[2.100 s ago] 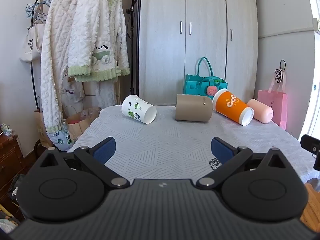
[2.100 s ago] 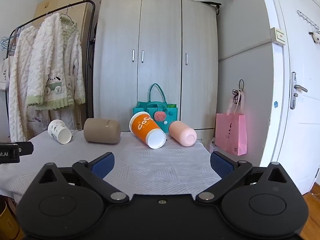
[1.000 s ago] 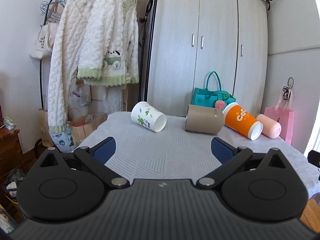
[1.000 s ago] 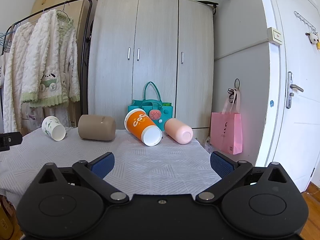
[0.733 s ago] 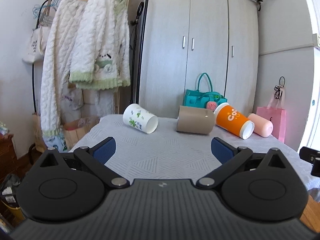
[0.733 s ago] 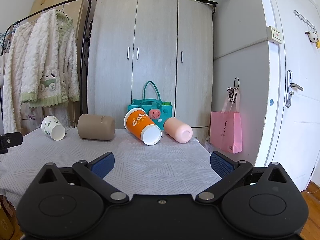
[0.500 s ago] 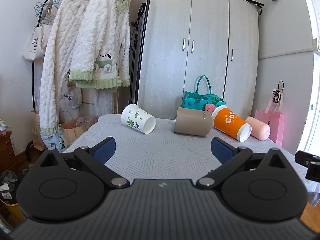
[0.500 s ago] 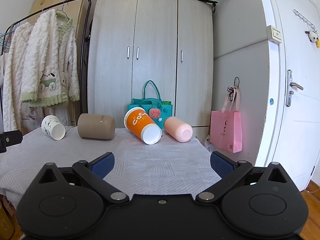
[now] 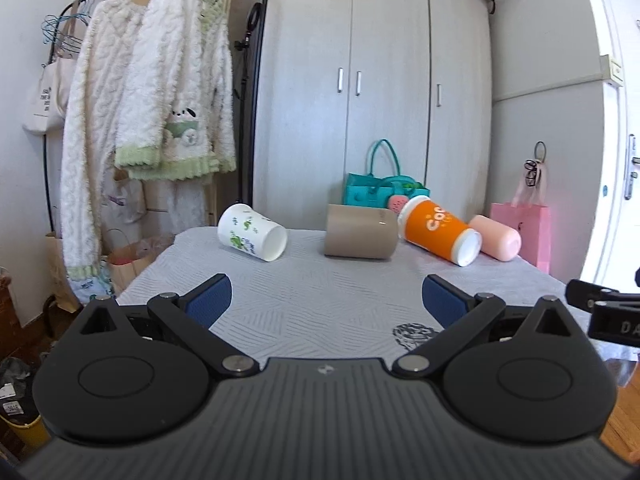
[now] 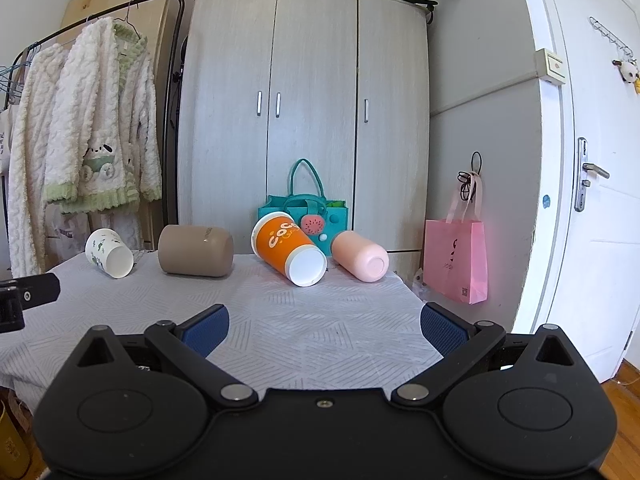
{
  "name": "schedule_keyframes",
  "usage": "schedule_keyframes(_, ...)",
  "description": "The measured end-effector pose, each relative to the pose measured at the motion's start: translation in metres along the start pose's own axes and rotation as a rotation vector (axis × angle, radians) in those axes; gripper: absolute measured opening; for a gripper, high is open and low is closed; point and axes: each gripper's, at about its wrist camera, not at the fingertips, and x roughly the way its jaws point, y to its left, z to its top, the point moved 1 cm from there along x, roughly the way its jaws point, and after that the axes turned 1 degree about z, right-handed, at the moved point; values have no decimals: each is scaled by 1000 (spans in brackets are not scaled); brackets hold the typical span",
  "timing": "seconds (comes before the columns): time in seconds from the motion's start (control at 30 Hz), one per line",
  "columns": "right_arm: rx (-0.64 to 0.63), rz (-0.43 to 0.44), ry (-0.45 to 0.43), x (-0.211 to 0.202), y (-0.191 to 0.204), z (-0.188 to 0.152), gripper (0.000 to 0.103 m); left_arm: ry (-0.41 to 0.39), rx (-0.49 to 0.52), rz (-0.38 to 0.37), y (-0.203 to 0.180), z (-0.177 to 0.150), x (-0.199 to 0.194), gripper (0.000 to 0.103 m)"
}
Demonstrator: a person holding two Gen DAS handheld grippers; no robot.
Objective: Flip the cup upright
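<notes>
While nothing is yet gripped, both sets of fingers are held wide: the left gripper (image 9: pixel 324 298) and the right gripper (image 10: pixel 324 326) hover over the near edge of the counter (image 10: pixel 312 336), well short of the cups. Four lie on their sides along the far edge: white printed cup (image 9: pixel 253 233), taupe cup (image 9: pixel 361 232), orange cup (image 10: pixel 289 250), pink cup (image 10: pixel 360 256). For a clean flip, one cup is best approached across its side wall, squeezed lightly so thin walls are not crushed, then rotated mouth-up and set down flat.
</notes>
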Motion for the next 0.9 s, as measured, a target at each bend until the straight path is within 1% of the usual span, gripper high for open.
schedule_keyframes(0.13,0,-1,-1,-1,1,0,103,-8,26,30,1,0,-2,103)
schedule_keyframes(0.4,10,-11,2,-1,-2,1,103,7,15,66,14,2,0,103)
schedule_keyframes(0.9,5,-9,9,0,0,-1,103,26,27,89,17,2,-1,103)
